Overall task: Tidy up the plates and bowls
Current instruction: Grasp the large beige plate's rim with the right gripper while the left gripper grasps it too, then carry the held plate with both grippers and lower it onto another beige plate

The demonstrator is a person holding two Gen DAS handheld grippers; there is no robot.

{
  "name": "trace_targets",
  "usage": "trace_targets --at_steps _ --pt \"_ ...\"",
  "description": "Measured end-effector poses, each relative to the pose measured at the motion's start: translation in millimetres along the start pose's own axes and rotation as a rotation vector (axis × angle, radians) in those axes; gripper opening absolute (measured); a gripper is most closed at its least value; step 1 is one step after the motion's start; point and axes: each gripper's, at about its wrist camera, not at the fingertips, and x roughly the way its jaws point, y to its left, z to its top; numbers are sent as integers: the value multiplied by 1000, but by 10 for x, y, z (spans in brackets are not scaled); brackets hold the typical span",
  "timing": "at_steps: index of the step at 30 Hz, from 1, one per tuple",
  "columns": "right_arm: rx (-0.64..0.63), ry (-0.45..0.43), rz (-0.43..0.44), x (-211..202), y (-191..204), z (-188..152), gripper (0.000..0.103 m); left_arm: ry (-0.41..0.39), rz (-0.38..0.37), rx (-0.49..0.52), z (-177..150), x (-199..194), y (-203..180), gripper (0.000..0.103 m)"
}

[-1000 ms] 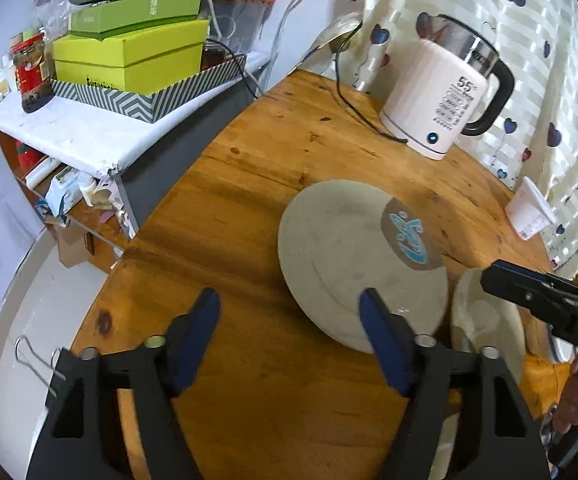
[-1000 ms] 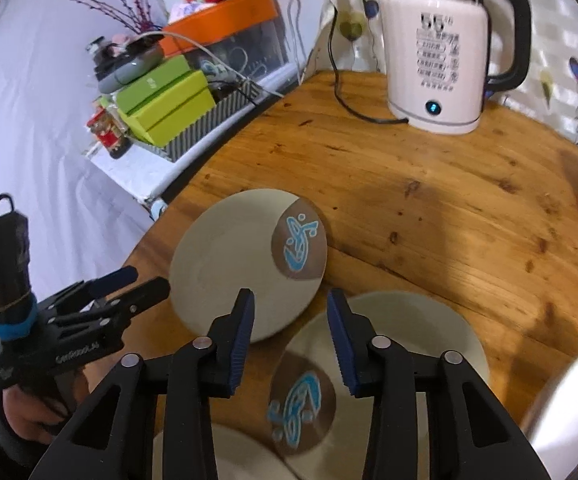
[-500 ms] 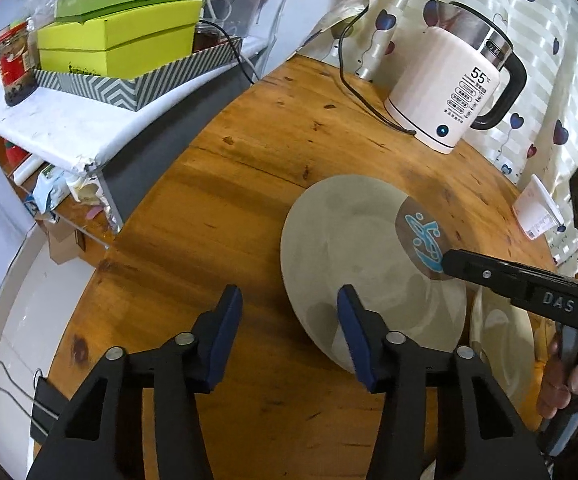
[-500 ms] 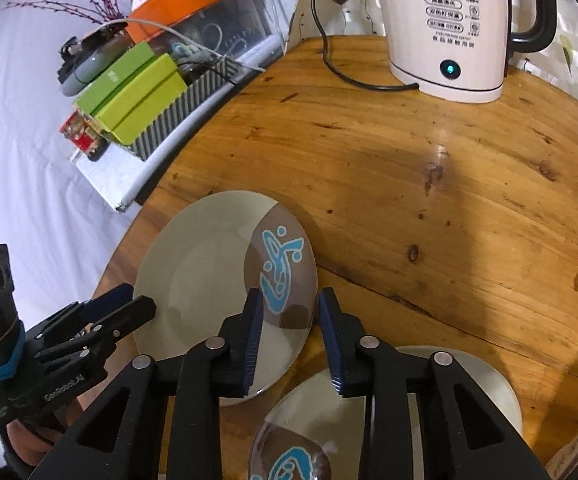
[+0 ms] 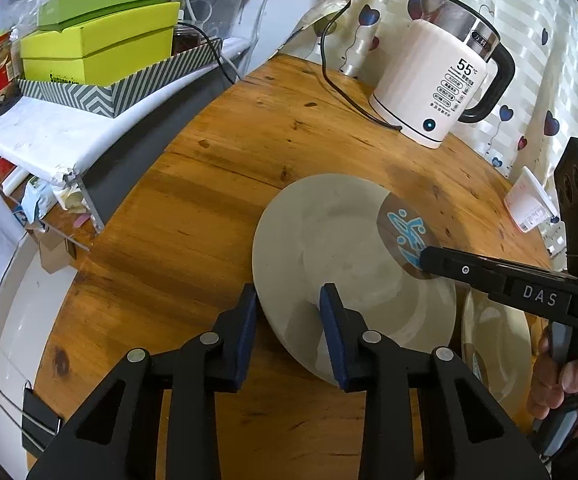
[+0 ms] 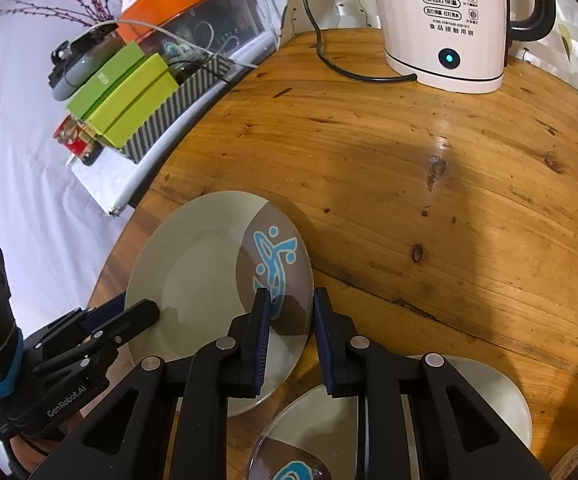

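A beige plate (image 5: 329, 248) with a brown patch and a blue design lies on the round wooden table (image 5: 193, 208). My left gripper (image 5: 289, 320) straddles its near rim, jaws closing, with a gap still showing at the pads. My right gripper (image 6: 292, 320) straddles the same plate (image 6: 209, 280) at the rim by the brown patch. Its jaws are also closing, narrow, with the rim between them and no clear pressing. Each gripper shows in the other view: the right gripper (image 5: 429, 258) from the right, the left gripper (image 6: 129, 316) at the plate's left edge.
A second patterned plate (image 6: 321, 432) and another beige dish (image 6: 497, 396) lie close under my right gripper. A white kettle (image 5: 441, 92) with its cord stands at the back. Left of the table is a shelf with green boxes (image 5: 97, 52). A white cup (image 5: 529, 204) lies at the right edge.
Both grippers came down and forward onto the plate's opposite rims. Their jaws narrowed from wide to close around the rim.
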Motion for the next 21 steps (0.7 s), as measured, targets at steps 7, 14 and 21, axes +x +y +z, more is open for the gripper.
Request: trace_targets --at_steps 7,14,21 --pt "2 -4 8 -41 30 3 20 -20 12 0 22 -103 -7 32" --pt "-11 -22 9 -222 142 -12 20 -45 15 2 45 -314 -28 32" --pt "-5 -37 11 -459 220 -164 20 -52 3 13 -52 -570 -126 32"
